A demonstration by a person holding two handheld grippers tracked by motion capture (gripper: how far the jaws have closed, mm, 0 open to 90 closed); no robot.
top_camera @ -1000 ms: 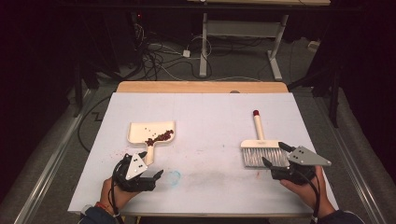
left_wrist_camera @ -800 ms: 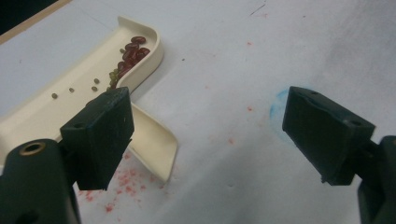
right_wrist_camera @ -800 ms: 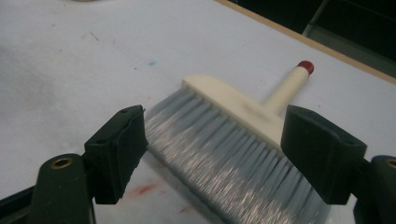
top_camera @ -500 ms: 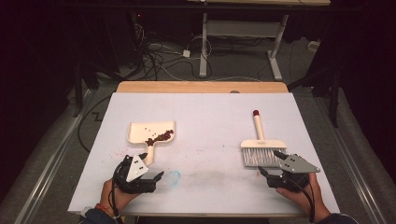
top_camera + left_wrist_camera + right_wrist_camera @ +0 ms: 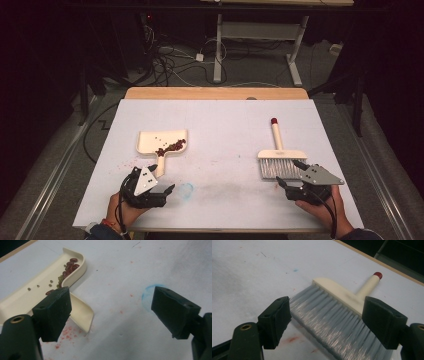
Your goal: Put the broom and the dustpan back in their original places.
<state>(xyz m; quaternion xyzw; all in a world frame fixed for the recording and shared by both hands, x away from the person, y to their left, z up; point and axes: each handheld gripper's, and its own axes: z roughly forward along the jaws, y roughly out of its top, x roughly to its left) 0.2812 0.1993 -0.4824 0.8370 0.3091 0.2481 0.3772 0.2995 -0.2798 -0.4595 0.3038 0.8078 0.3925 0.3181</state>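
A cream dustpan (image 5: 162, 139) lies on the left of the white table, with red and green beans (image 5: 170, 147) gathered near its handle (image 5: 160, 165). My left gripper (image 5: 161, 181) is open and empty just below that handle. In the left gripper view one jaw hovers over the dustpan handle (image 5: 82, 312), and the beans (image 5: 68, 266) lie beyond it. A cream hand brush (image 5: 276, 152) with grey bristles and a red-tipped handle lies on the right. My right gripper (image 5: 290, 173) is open at the bristle tips. In the right gripper view the bristles (image 5: 329, 315) lie between the jaws, ungripped.
A faint blue ring (image 5: 186, 190) is drawn on the table cover (image 5: 225, 125) beside the left gripper, and red smears mark the cover near the dustpan handle. Both hands sit close to the table's near edge. A wooden edge (image 5: 215, 93) runs along the far side, with cables on the floor beyond.
My right gripper has shifted a little left and toward the near edge, ending at the brush's bristle tips. The left gripper, dustpan and brush have stayed put.
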